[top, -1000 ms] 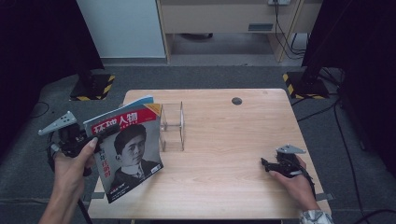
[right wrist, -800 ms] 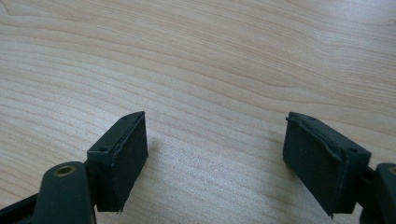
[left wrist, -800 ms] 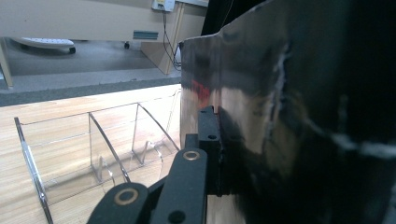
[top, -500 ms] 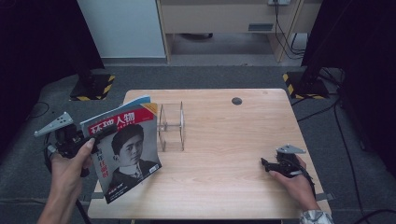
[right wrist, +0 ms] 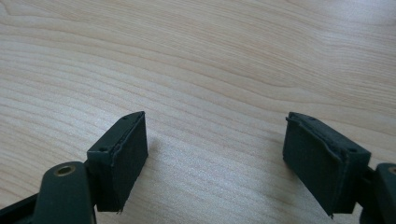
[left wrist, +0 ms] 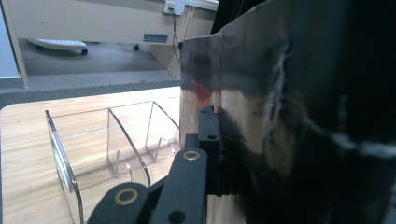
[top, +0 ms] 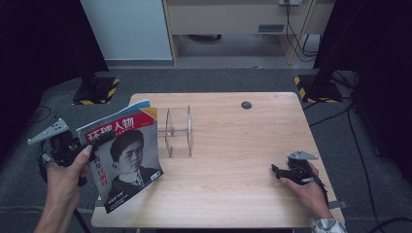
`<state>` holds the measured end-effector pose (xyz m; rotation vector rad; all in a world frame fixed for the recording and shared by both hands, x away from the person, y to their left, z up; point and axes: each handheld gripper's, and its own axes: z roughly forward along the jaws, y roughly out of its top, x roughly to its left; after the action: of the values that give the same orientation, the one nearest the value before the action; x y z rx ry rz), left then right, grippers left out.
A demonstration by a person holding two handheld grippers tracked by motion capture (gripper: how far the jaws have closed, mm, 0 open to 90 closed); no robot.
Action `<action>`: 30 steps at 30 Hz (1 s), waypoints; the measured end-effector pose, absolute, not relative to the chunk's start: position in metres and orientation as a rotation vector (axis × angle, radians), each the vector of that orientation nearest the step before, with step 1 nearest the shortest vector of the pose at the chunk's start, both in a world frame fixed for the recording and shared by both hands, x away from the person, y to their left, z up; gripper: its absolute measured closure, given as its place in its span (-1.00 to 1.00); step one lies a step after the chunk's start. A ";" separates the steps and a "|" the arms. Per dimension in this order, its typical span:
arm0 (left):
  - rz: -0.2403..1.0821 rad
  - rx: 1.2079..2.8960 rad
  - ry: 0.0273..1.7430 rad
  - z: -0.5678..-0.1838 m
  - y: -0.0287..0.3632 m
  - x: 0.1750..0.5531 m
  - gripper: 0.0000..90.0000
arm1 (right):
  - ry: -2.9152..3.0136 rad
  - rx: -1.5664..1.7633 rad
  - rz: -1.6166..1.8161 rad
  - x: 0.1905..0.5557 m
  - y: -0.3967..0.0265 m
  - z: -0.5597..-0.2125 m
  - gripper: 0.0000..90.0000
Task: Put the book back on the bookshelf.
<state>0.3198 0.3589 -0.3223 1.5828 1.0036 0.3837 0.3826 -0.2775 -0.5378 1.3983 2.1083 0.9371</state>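
Observation:
A magazine [top: 127, 155] with a portrait and a red title on its cover is held tilted over the table's left front part. My left gripper [top: 94, 141] is shut on its left edge, just off the table's left side. In the left gripper view the magazine [left wrist: 303, 116] is a dark sheet clamped at my left gripper [left wrist: 217, 140]. A clear acrylic rack [top: 177, 132] with upright dividers stands just right of the magazine, and the rack [left wrist: 102, 144] is empty. My right gripper [top: 278, 171] rests at the table's right front, and the right gripper [right wrist: 215, 158] stands open over bare wood.
The wooden table [top: 233, 145] has a small black round cap [top: 246, 105] near its far edge. Two stands with yellow-and-black striped bases [top: 97, 90] [top: 316, 87] flank the table on the grey floor. A cabinet with cables stands behind.
The left hand has drifted slightly to the left with the magazine, away from the rack. The right hand has stayed still.

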 end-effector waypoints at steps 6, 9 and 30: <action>0.388 1.579 1.008 -0.322 0.362 0.317 0.92 | 2.108 1.398 0.937 0.383 -0.277 -0.538 -0.50; 0.390 1.570 1.012 -0.322 0.366 0.315 0.92 | 2.111 1.399 0.936 0.382 -0.278 -0.538 -0.50; 0.437 1.537 1.077 -0.324 0.397 0.305 0.92 | 2.108 1.398 0.937 0.383 -0.277 -0.538 -0.50</action>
<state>0.3049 0.3973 -0.3240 1.5365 1.0768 0.4370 0.3826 -0.2775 -0.5378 1.3980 2.1083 0.9371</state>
